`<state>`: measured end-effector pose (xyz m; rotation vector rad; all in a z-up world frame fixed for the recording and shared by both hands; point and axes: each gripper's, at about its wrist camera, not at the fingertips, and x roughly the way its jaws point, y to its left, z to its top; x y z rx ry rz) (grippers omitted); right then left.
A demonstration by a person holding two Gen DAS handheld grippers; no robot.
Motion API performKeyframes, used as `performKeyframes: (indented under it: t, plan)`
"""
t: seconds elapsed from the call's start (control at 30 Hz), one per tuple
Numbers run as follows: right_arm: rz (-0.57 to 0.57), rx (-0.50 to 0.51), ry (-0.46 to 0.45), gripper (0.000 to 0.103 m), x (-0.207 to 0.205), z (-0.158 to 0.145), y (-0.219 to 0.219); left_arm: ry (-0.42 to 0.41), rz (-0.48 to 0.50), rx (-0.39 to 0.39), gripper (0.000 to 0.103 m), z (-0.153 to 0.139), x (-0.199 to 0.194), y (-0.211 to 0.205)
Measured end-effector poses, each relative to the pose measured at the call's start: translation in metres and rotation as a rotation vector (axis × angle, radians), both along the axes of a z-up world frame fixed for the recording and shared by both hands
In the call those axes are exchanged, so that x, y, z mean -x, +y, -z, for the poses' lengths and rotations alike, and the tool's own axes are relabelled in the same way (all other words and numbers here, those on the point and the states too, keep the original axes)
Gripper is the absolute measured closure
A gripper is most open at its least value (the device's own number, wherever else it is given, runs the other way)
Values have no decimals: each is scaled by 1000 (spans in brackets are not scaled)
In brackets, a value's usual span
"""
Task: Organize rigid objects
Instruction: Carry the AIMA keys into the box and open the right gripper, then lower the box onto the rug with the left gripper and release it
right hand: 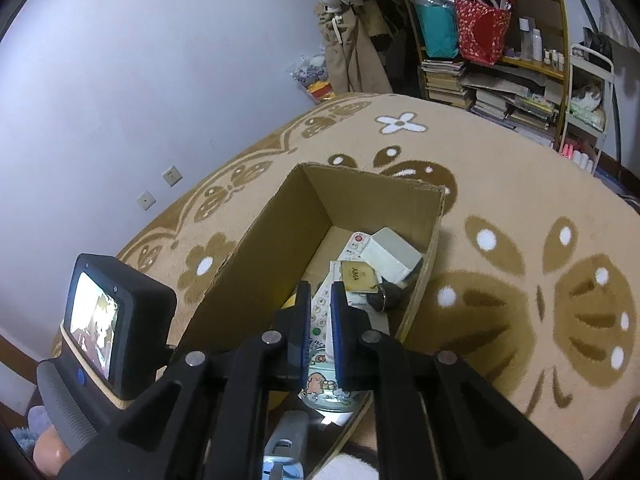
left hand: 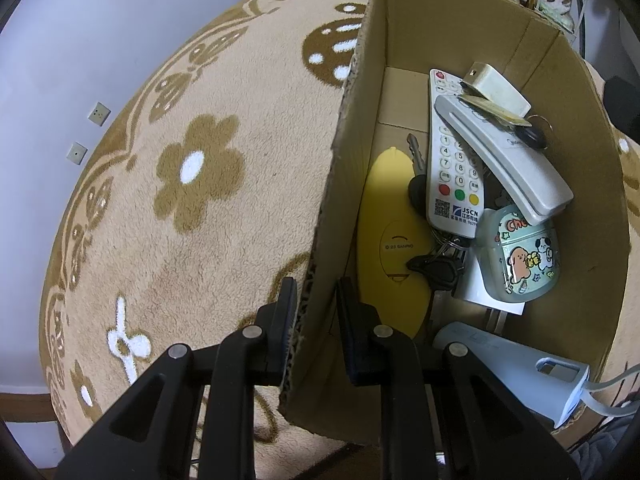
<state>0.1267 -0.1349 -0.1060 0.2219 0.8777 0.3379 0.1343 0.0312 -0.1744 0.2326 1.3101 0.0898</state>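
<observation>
Left gripper [left hand: 316, 300] is straddling the left wall of the cardboard box [left hand: 460, 32], one finger outside touching the wall, the other inside with a gap; whether it is clamping cannot be told. Right gripper [right hand: 321, 304] is hovering over the box, jaws narrowly parted, holding nothing. Inside are lying the white remote [left hand: 452, 168] at centre, a grey remote [left hand: 504, 156] at 2 o'clock crossing it, keys [left hand: 434, 266] at 6 o'clock, a yellow case [left hand: 390, 240] at 9 o'clock. Judged step: steadying the box after loading; next calls for fetching any remaining item.
</observation>
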Motion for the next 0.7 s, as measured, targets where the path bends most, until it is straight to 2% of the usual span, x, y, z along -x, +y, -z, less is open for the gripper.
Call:
performKeyframes:
  t: [0.07,0.3,0.43,0.47,0.57,0.6,0.63,0.7]
  plan:
    - [18,-2,13,87,0,-2,-2,-1,2,-1,84,0,1,0]
    - [49,19,23,52,7,-14,-7,-49,47,-48,84,-20,12,-11]
    - [66,68,31,45,12,-20,-10,-78,55,-13,80,-34,17,-12]
    - [78,79,34,40,13,-22,-12,-87,60,-8,79,-38,18,-13]
    - [108,95,31,24,20,-26,-20,-140,77,-17,61,-53,25,-15]
    - [123,105,30,19,24,-28,-23,-157,82,-19,48,-57,26,-16]
    - [137,112,30,16,27,-29,-26,-181,90,-20,42,-64,29,-17]
    - [160,119,31,6,35,-30,-32,-228,110,-12,37,-77,35,-21]
